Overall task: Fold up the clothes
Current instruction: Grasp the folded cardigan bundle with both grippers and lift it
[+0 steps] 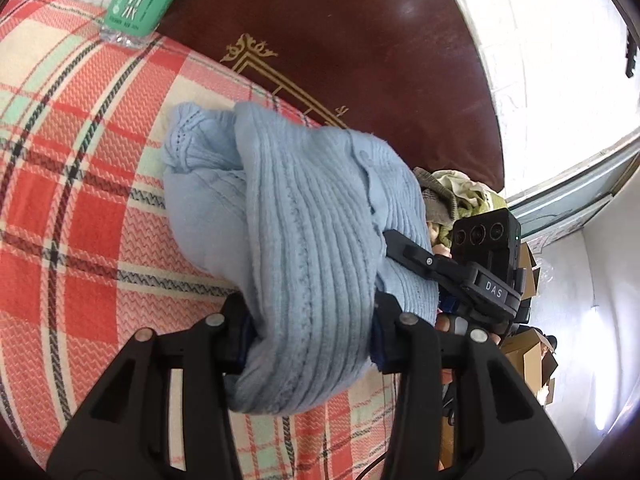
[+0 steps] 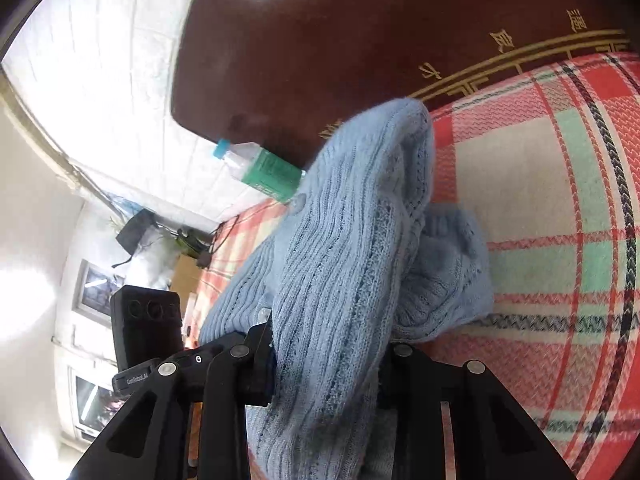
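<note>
both grippers' fingers (image 1: 240,332) are clamped on the soft, floppy blue sweater (image 1: 296,240), bunched thick; better gripped at a hem edge.

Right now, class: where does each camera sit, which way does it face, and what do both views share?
Left wrist: on the left tool, looking along its fingers over the plaid blanket to the headboard; the right tool shows.
Right wrist: on the right tool, facing the headboard; the left tool shows.
Shared: blue sweater, clamped by both, and the bottle.
</note>
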### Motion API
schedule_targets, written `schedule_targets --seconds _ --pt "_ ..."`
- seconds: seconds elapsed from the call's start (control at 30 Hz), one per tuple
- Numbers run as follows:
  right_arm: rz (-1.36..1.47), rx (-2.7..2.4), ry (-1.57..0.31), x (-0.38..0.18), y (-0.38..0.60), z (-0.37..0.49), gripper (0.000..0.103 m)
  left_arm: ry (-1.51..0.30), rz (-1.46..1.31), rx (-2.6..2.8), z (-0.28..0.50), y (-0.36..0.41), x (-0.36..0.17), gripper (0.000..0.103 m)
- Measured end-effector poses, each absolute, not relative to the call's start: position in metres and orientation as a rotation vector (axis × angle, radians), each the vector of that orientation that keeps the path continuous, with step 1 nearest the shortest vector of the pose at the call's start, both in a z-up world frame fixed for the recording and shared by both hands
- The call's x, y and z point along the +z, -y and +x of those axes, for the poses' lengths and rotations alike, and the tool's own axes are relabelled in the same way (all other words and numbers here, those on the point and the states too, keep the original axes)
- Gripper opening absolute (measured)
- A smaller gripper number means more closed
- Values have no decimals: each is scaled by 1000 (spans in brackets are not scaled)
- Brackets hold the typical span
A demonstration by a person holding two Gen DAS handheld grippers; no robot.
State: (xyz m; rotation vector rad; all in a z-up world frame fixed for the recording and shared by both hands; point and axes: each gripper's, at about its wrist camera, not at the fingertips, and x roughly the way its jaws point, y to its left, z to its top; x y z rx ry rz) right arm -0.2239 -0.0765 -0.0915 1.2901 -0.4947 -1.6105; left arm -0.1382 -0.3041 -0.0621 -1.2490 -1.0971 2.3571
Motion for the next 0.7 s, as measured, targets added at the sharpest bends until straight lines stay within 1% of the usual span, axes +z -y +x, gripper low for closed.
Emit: schedule_targets --seconds 0.43,0.7 --pt "1206 -1557 528 -41 77 -179 32 1081 -1182 2386 -79 331 -10 46" --pt "1134 -1476 539 -1 108 -138 32 1016 -1135 2509 -32 357 45 46"
